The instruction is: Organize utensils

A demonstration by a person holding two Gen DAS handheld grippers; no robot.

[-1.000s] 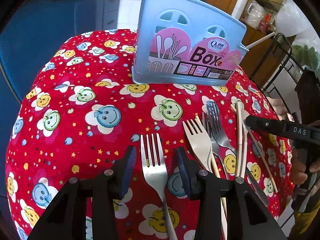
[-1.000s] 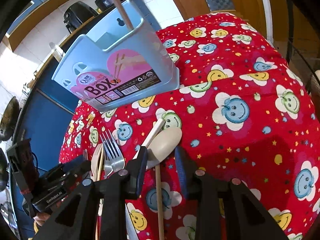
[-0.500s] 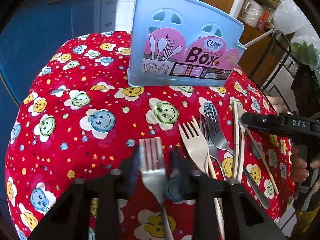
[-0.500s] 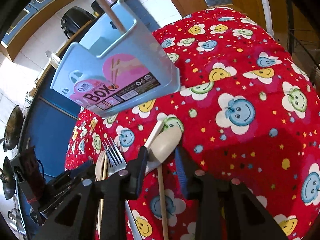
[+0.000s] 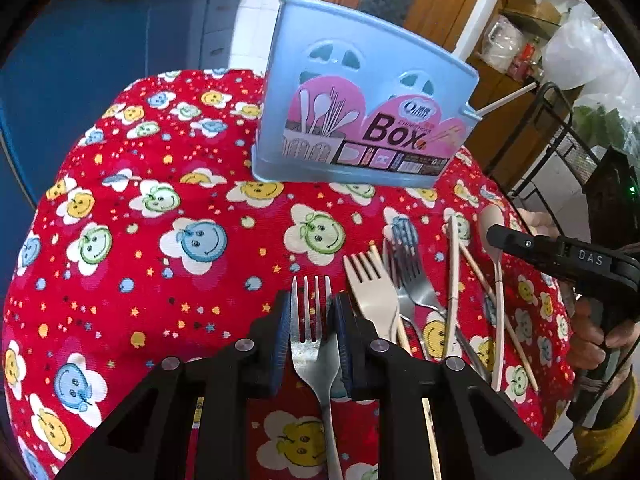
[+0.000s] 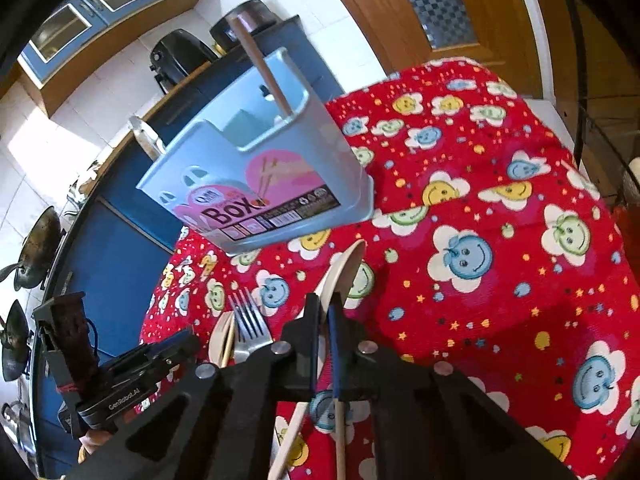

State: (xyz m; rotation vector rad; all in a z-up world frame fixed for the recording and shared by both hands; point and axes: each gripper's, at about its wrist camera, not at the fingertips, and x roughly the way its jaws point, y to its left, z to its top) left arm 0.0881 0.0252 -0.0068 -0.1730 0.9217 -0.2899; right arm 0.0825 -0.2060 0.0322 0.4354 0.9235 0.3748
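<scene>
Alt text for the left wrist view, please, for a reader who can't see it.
The left gripper is shut on a steel fork lying on a red smiley-face tablecloth. More forks, chopsticks and a beige spoon lie to the right, with a blue utensil box standing behind.

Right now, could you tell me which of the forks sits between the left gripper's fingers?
The metal fork farthest left: the left gripper brackets its tines. The beige fork and two other metal forks lie outside.
</scene>
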